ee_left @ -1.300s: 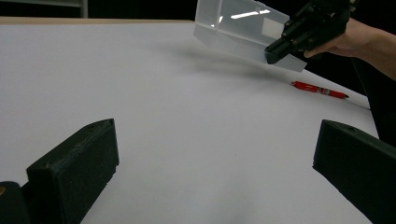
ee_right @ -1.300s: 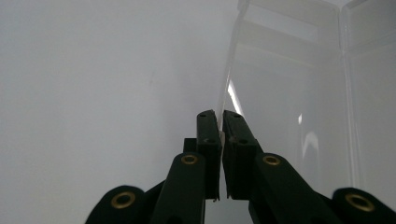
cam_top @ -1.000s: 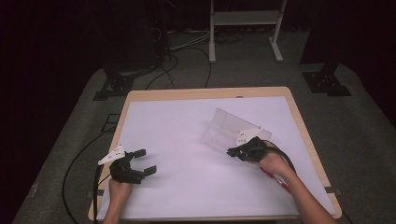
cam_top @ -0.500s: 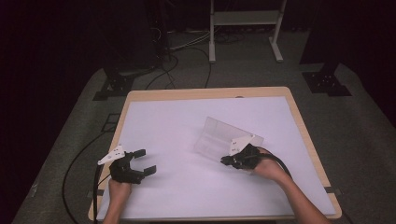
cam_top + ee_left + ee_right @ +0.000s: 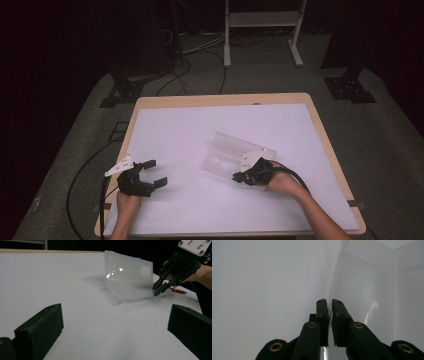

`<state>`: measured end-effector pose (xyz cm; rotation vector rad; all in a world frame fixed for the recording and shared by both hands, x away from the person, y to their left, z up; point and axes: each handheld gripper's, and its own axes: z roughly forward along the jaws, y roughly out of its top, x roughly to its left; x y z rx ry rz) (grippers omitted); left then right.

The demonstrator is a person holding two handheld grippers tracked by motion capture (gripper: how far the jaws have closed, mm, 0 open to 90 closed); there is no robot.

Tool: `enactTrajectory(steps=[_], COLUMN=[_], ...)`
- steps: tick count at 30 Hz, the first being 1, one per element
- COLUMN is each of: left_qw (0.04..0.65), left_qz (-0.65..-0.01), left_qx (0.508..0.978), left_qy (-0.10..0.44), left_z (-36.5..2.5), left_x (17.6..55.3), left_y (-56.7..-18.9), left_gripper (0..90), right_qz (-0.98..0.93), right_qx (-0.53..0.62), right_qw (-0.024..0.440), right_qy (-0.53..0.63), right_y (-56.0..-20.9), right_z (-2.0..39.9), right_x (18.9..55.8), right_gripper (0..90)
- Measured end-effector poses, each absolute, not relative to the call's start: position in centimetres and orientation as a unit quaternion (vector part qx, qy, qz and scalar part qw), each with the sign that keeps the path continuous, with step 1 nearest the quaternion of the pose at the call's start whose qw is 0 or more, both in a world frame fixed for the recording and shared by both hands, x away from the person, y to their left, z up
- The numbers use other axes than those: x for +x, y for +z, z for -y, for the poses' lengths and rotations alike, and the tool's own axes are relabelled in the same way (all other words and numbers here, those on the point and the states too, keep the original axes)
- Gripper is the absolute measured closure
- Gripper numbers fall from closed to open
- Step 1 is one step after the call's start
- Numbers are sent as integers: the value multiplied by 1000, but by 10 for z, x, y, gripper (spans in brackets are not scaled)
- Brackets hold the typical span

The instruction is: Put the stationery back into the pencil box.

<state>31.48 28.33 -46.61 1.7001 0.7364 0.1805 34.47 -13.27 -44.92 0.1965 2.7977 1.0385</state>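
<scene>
A clear plastic box (image 5: 231, 151) lies on the white table top (image 5: 190, 130), its lid standing open at a slant. My right gripper (image 5: 239, 176) is at the box's near right edge, low over the table. In the right gripper view its jaws (image 5: 329, 305) are shut on the thin clear wall of the box (image 5: 367, 277). The left gripper view shows the same box (image 5: 130, 270) with the right gripper (image 5: 158, 290) pinching its low front edge. My left gripper (image 5: 156, 172) rests at the near left of the table, open and holding nothing (image 5: 116, 315).
A small red object (image 5: 178, 291) lies on the table beside the right hand. The table has a wooden rim (image 5: 225, 99). Beyond it are dark floor, cables (image 5: 185, 65) and a white stand (image 5: 262, 20).
My right gripper has moved left and toward the near edge, and the clear box has slid with it. The left gripper has stayed put.
</scene>
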Motion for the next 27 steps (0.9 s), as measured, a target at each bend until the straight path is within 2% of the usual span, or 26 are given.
enactTrajectory(steps=[14, 22, 27], left_qw=[597, 597, 597], left_qz=[-317, -318, -318], left_qx=[733, 732, 732], left_qy=[77, 76, 77], left_z=[-283, -283, -283], left_x=[315, 315, 315], left_y=[-466, -466, -466], left_gripper=[0, 0, 0], right_qz=[-934, -927, -921], right_qx=[86, 101, 115], right_qw=[49, 38, 39], right_qy=[343, 359, 371], right_y=[-458, -453, -447], right_z=[132, 136, 142], right_x=[345, 346, 344], right_gripper=[846, 692, 630])
